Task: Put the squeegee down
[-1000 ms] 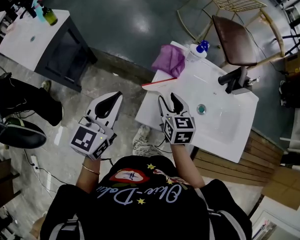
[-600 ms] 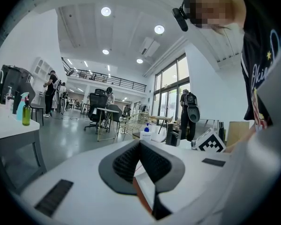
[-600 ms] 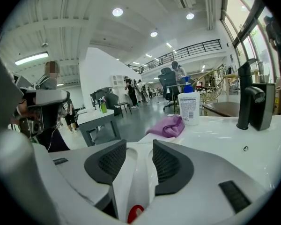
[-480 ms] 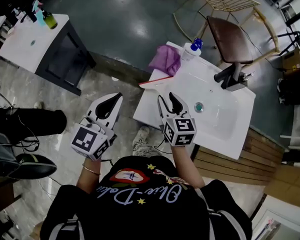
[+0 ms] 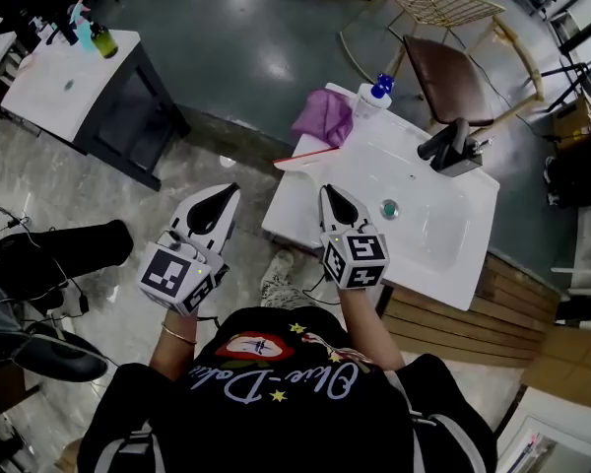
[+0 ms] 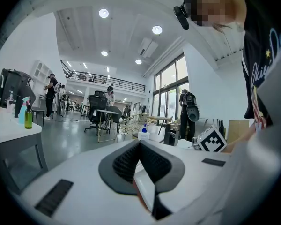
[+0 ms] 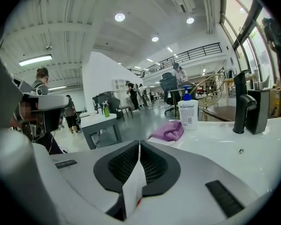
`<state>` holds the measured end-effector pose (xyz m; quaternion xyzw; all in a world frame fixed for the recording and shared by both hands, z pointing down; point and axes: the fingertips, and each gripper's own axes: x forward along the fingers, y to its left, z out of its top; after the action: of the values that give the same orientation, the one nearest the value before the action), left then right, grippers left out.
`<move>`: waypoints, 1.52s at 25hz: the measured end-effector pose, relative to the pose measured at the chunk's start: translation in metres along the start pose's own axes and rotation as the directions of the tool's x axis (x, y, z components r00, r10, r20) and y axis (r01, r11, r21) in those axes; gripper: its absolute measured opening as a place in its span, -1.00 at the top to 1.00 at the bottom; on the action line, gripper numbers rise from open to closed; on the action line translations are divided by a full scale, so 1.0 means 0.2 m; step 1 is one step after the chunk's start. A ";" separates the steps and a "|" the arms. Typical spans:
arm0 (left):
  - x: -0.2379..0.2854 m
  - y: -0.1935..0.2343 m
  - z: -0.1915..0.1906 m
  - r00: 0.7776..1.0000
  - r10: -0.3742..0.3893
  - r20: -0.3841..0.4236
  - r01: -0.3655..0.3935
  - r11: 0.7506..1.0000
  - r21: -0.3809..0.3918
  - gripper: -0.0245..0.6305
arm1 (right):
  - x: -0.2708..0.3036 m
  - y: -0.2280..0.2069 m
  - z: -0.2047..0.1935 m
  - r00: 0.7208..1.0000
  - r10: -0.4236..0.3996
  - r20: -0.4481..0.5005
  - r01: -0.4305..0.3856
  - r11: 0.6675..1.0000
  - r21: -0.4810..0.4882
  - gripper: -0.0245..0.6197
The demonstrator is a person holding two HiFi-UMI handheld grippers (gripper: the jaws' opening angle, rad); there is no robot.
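Note:
The squeegee (image 5: 305,158), thin with a red handle, lies on the left rim of the white sink counter (image 5: 295,220), next to a purple cloth (image 5: 325,116). My right gripper (image 5: 330,193) hovers over the counter's near left corner, short of the squeegee and apart from it. Its jaws are closing, tips together with nothing between them (image 7: 139,144). My left gripper (image 5: 227,191) hangs over the floor left of the counter, shut and empty (image 6: 139,142). Neither gripper view shows the squeegee.
A soap bottle (image 5: 372,95) stands behind the cloth, and a black faucet (image 5: 451,146) rises at the basin's far side. A brown chair (image 5: 453,67) stands beyond the sink. A dark cabinet (image 5: 69,77) and someone's legs (image 5: 39,254) are at left.
My right gripper's jaws went from wide open to closed, with nothing in them. The squeegee has stayed on the counter. The left gripper has kept still.

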<state>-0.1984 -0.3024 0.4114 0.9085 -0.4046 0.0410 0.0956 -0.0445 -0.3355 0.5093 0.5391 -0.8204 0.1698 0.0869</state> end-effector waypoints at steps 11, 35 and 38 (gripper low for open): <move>-0.04 -0.03 0.03 1.000 0.009 0.018 -0.009 1.000 0.013 0.94 | -0.03 0.04 0.06 0.999 0.036 0.024 -0.037 0.999 0.021 0.94; -0.14 -0.22 0.03 0.999 -0.003 0.053 0.002 1.000 0.024 0.94 | -0.27 0.14 0.20 0.988 0.120 0.100 -0.124 0.992 0.026 0.94; -0.15 -0.25 0.02 0.998 -0.010 0.054 0.009 1.000 0.028 0.94 | -0.31 0.15 0.21 0.986 0.125 0.114 -0.129 0.991 0.025 0.94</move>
<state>-0.1819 -0.2490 0.3962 0.9125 -0.4021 0.0216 0.0722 -0.0447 -0.2871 0.4443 0.4959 -0.8538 0.1574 0.0209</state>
